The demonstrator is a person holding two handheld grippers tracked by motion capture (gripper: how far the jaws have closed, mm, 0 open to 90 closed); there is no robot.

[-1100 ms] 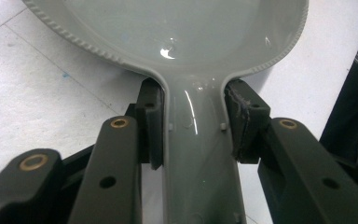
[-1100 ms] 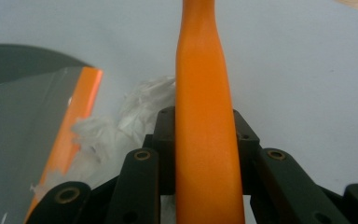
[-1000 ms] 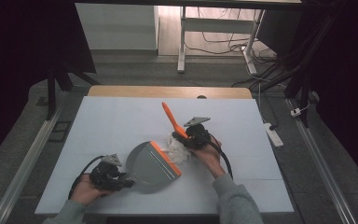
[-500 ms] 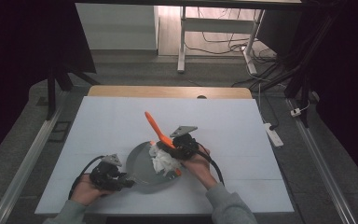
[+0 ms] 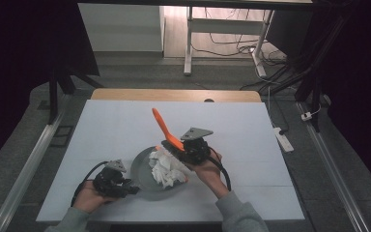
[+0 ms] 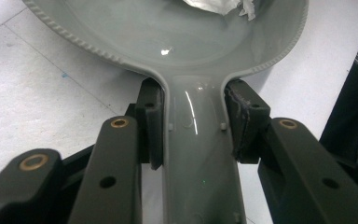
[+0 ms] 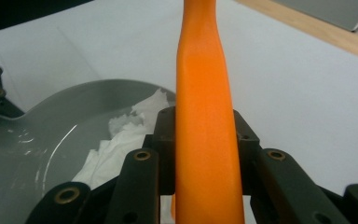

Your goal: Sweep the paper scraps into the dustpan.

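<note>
A grey dustpan [image 5: 142, 175] lies on the white table [image 5: 251, 135], and crumpled white paper [image 5: 167, 167] sits in its bowl. My left gripper [image 5: 125, 186] is shut on the dustpan handle [image 6: 196, 154], one pad against each side. My right gripper [image 5: 181, 147] is shut on the orange brush handle [image 5: 162, 124], which slants up and away to the left. It hovers at the pan's right rim, just above the paper. In the right gripper view the orange handle [image 7: 205, 116] rises between the jaws, with the dustpan [image 7: 51, 140] and paper [image 7: 116, 140] to the left.
The table's far edge is a wooden strip [image 5: 174, 94]. A white power strip [image 5: 284, 137] lies on the floor to the right, and cables and a white stand [image 5: 188, 43] are beyond the table. Open tabletop stretches left and right of the pan.
My right gripper has swept left and toward the person with the orange brush. The paper that lay at the pan's right edge now sits inside the pan. The left gripper has stayed still.
</note>
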